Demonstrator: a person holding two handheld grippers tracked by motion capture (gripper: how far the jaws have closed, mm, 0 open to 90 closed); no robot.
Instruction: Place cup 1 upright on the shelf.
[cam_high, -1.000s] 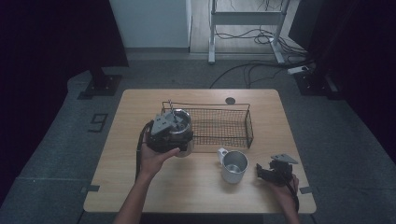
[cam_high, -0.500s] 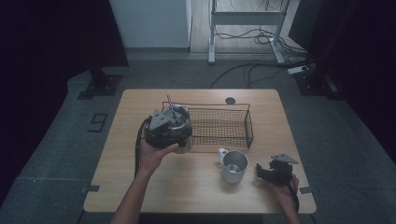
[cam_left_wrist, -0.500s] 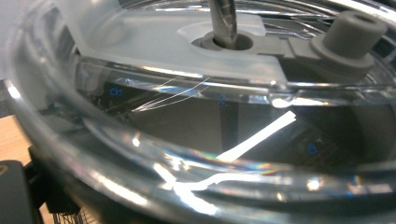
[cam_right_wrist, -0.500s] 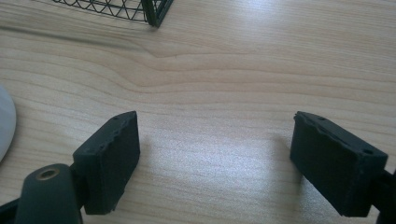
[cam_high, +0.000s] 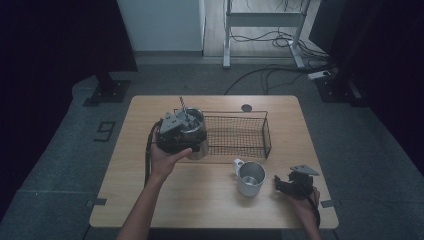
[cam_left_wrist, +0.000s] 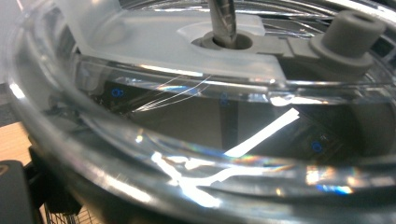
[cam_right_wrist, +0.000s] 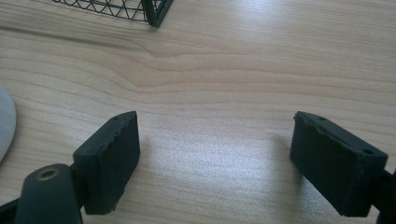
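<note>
From above, the left gripper (cam_high: 176, 134) holds a steel tumbler (cam_high: 196, 131) with a clear lid and straw over the left end of the wire basket (cam_high: 240, 135); the hand hides its jaws. The right gripper (cam_high: 295, 184) rests near the table's right edge, beside a metal mug (cam_high: 249, 177).

The left gripper view is pressed against the tumbler's lid (cam_left_wrist: 196, 56), glare blurring everything; its jaws are hidden behind it, clamped on the tumbler.

In the right gripper view, the black jaws stand wide apart over bare table (cam_right_wrist: 224, 88), holding nothing.
</note>
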